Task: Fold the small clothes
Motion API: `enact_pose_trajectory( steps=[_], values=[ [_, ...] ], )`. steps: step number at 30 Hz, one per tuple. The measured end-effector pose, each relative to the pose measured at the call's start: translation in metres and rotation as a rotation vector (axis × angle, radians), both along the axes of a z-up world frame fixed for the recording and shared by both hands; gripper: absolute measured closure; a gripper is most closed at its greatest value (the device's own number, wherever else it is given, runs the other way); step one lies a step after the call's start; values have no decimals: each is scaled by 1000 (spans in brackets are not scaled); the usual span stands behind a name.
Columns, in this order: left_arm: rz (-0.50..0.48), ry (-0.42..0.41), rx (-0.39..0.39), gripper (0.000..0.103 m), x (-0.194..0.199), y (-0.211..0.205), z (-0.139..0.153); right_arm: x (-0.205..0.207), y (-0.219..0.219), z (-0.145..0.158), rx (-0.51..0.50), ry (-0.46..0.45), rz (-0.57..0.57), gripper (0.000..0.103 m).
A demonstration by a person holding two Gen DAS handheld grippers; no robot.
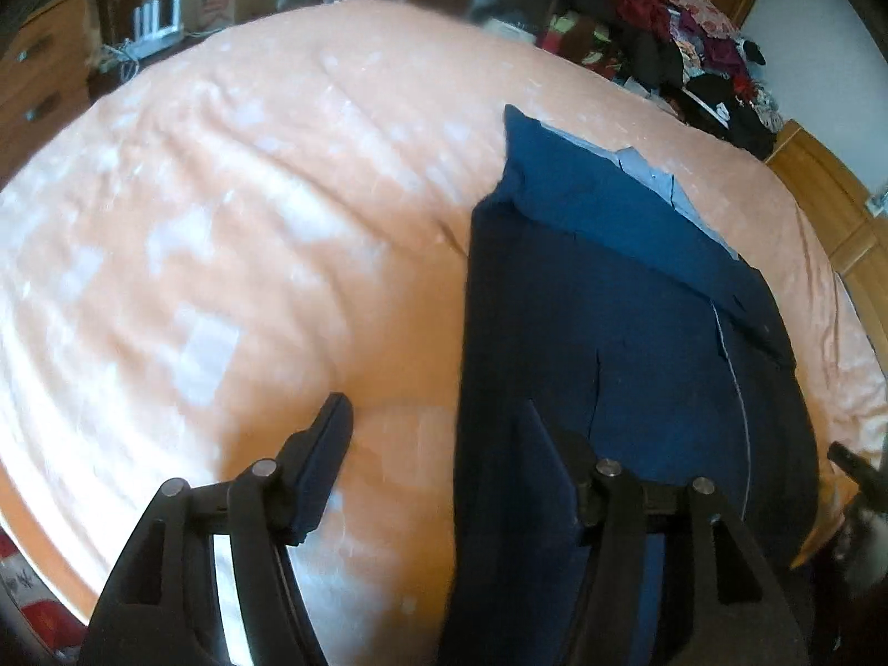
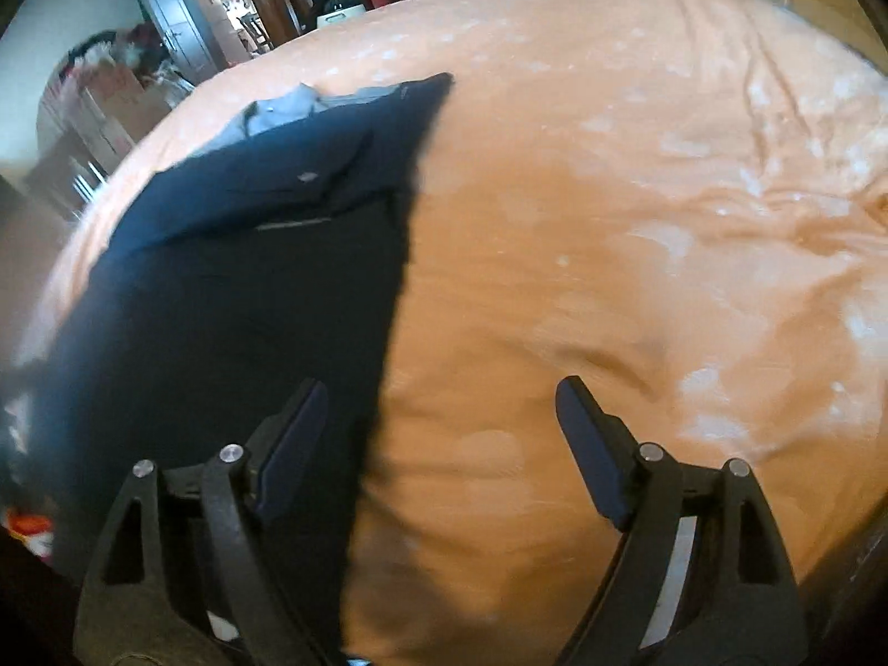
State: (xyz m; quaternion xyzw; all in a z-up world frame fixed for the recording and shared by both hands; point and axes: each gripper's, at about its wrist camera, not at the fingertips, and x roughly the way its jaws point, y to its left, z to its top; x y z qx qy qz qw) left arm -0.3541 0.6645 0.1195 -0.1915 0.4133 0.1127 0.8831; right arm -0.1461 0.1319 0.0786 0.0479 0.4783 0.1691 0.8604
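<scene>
1. A dark blue garment [image 1: 610, 305] lies flat on a bed covered by an orange sheet [image 1: 250, 222] with pale patches. It is folded into a long strip, with a lighter blue band and a grey-blue lining at its far end.
2. The left gripper [image 1: 438, 416] hovers over the garment's near left edge with its jaws spread wide. One finger hangs above the bare sheet, the other above the dark cloth. It pinches nothing.
3. In the right wrist view the same garment [image 2: 250, 277] fills the left side, and its straight right edge runs down toward the camera.
4. The right gripper [image 2: 441, 394] is also spread wide and empty. Its left finger is over the garment's near edge, its right finger over the orange sheet [image 2: 638, 222].
5. A heap of mixed clothes [image 1: 705, 61] sits beyond the far side of the bed, beside wooden furniture [image 1: 821, 188].
6. Both views are somewhat blurred.
</scene>
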Motion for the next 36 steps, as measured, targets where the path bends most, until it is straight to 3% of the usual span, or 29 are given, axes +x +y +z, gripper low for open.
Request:
enact_pose_trajectory(
  steps=[2,5,7,9,10,12,14,36],
  values=[
    [6,-7,25,38,6,-1,5,3,1,-2,-52,-24,-27,19],
    [37,-2,91,34,31,1,10,12,0,-17,-150,-9,-81,0],
    [47,35,131,32,49,6,2,18,6,-30,-140,-3,-93,0],
    [63,85,129,30,65,11,-14,9,5,-30,-135,-57,-112,0],
    [58,88,139,27,70,10,-18,4,5,-30,-137,-83,-116,0],
    [19,92,183,7,77,2,-23,2,3,-30,-131,-92,-118,0],
    [-9,102,244,1,81,-8,-30,1,-2,-30,-119,-95,-110,0],
    [-7,70,217,0,79,-2,-35,15,6,-40,-99,-127,-96,0]
  ],
)
